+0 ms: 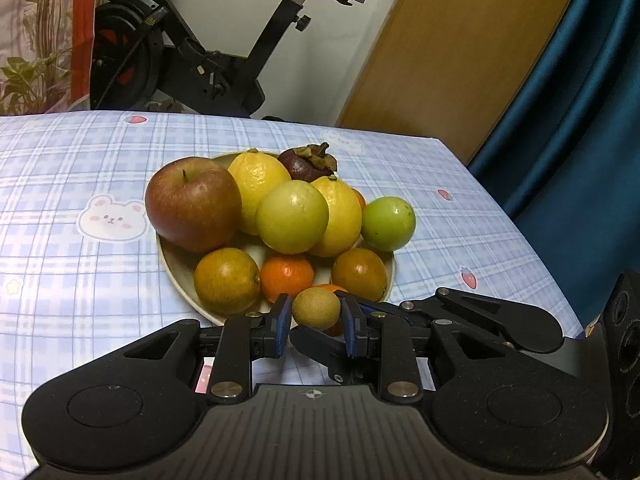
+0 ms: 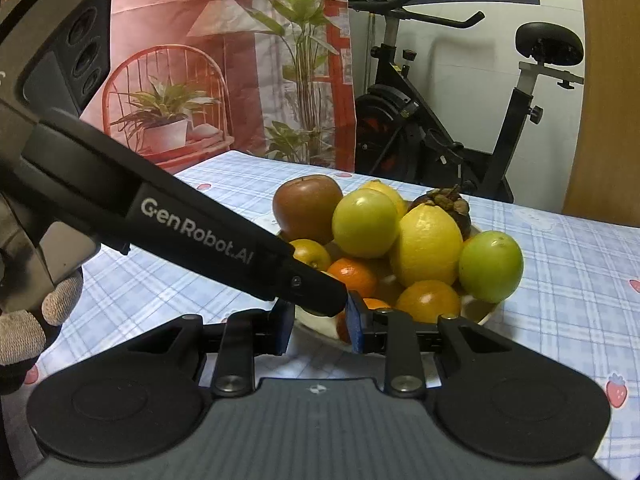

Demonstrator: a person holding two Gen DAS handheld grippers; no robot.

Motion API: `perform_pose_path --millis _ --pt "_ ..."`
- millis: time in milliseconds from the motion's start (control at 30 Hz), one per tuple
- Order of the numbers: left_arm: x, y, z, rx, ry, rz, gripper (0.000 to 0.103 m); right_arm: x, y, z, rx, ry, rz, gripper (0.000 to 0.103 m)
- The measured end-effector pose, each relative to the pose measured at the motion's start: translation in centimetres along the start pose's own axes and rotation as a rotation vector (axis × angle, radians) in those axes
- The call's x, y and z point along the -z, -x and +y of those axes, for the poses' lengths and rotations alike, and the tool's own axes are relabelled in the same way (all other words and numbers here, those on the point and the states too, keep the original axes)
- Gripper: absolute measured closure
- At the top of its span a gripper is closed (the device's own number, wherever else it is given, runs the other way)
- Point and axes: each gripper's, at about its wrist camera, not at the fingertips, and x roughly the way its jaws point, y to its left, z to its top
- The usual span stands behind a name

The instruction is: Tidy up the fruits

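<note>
Two tools work at the near rim of a fruit plate [image 1: 175,276]. The left tool [image 1: 316,320] is clamped on a small tan round fruit [image 1: 317,308], its blue pads pressing both sides just above the plate's edge. The right tool [image 2: 320,320] has its jaws drawn together; the left tool's black body crosses in front of it, so whether anything sits between them cannot be told. On the plate lie a red apple [image 1: 192,204], two lemons [image 1: 256,184], a mangosteen [image 1: 306,164], two green round fruits [image 1: 292,216], oranges [image 1: 286,276] and two brownish citrus [image 1: 226,280], piled and touching. The plate rests on a blue checked surface [image 1: 80,152]. A gloved hand [image 2: 24,332] grips the left tool's handle.
</note>
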Motion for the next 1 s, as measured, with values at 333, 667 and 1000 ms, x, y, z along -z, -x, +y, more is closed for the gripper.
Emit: perform_pose_path --millis 333,667,1000 --pt "-0.3 2.5 1.7 -0.081 0.052 -0.039 0.054 -0.1 0.3 0.5 0.046 0.016 0.005 0.07" --pt "-0.3 9.1 2.0 -0.136 0.091 -0.16 0.015 -2.1 6.5 0.2 0.069 -0.097 -0.096 0.02" --pt "1.7 16.8 -0.9 -0.211 0.062 -0.278 0.006 -4.9 13.0 -0.5 0.054 -0.25 -0.126 0.0"
